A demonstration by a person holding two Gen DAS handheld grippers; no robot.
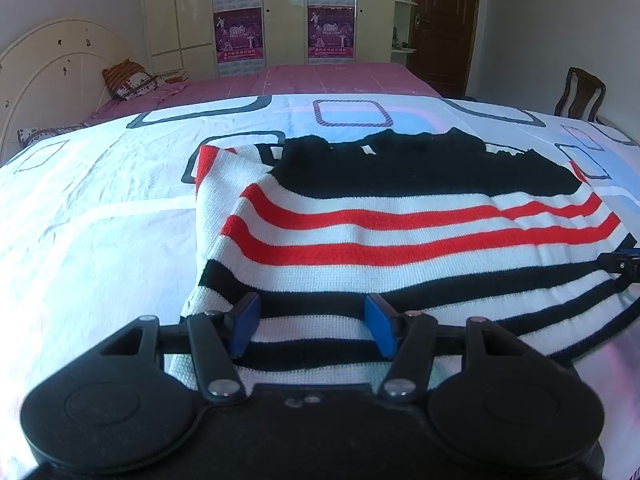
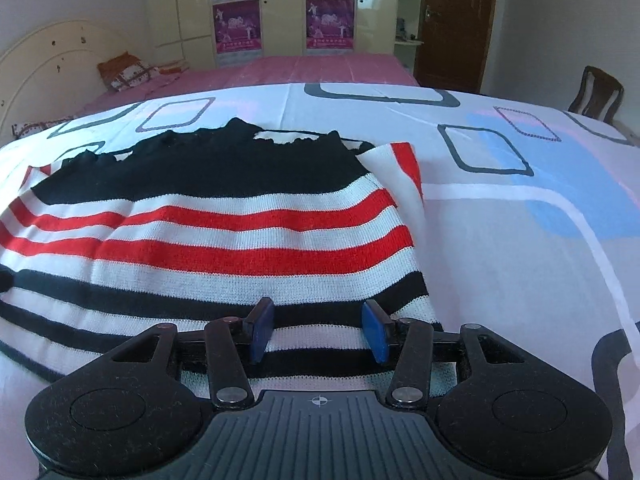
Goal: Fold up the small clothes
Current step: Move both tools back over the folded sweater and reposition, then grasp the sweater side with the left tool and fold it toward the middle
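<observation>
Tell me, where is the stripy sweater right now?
The stripy sweater lies flat on the patterned bedsheet, straight ahead in both wrist views. Its near hem sits under the open left gripper and open right gripper; the pink bed is behind.

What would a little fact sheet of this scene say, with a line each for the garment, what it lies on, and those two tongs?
garment: striped knit sweater, black at the far end, then red and white stripes, then black and white stripes near the hem
surface: patterned bedsheet, white with blue patches and dark outlined squares
left tongs: open, over the near left hem corner
right tongs: open, over the near right hem corner
hold: neither is closed on the cloth
background: pink bed, wardrobe with purple posters, brown door, wooden chair
</observation>
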